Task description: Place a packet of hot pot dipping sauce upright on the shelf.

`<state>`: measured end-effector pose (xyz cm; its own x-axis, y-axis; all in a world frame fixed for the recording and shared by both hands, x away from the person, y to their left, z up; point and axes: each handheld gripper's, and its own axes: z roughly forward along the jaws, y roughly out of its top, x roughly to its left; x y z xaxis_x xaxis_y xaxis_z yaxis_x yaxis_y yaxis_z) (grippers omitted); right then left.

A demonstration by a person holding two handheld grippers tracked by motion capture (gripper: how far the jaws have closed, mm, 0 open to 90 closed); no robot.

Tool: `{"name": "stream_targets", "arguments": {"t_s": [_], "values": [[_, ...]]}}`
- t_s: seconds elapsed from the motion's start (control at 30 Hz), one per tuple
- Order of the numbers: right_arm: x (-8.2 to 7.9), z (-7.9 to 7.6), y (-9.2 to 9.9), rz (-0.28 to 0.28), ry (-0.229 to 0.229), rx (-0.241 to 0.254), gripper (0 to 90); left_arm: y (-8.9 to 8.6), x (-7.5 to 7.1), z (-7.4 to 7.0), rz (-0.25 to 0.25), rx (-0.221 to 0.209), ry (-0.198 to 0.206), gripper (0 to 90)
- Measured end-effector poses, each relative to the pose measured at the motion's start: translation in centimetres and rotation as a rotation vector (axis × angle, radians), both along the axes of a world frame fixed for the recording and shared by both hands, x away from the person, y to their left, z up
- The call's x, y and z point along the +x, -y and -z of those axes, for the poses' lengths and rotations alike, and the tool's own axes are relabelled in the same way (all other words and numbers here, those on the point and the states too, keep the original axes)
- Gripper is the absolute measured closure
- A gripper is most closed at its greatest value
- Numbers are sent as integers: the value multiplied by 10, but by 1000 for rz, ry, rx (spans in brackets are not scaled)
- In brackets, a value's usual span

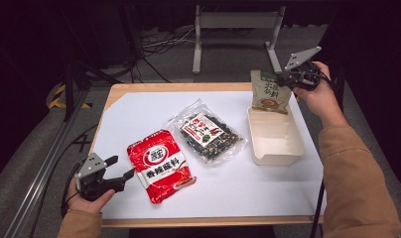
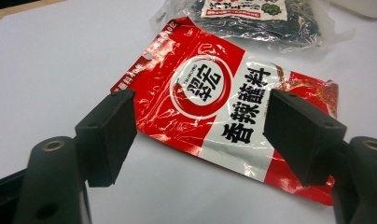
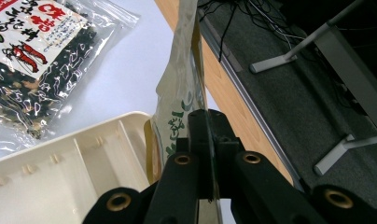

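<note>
Black jaws of the right gripper [image 1: 291, 79] are pinched tight on the edge of a beige packet [image 1: 270, 92], which hangs upright with its lower end over the far end of the cream tray [image 1: 280, 153]. Near the table's front left corner, the left gripper [image 1: 123, 168] rests with its jaws spread wide and empty, pointing at the red packet [image 1: 161, 165] lying flat just beyond them. Between the red packet and the tray lies a clear bag of dark snacks [image 1: 208, 133], all on the white sheet [image 1: 139, 106] covering the wooden table [image 1: 115, 90].
</note>
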<state>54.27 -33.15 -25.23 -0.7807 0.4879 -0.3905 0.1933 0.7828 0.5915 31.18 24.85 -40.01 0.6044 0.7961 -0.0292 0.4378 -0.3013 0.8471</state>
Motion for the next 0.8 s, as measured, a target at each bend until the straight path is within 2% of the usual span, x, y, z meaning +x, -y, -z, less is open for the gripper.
{"name": "stream_targets", "arguments": {"t_s": [0.5, 0.8], "values": [[1, 11, -13, -43, -25, -7, 900, 1, 2, 0, 4, -2, -1, 258], [2, 21, -16, -42, -36, 2, 900, 3, 5, 0, 16, -2, 1, 258]]}}
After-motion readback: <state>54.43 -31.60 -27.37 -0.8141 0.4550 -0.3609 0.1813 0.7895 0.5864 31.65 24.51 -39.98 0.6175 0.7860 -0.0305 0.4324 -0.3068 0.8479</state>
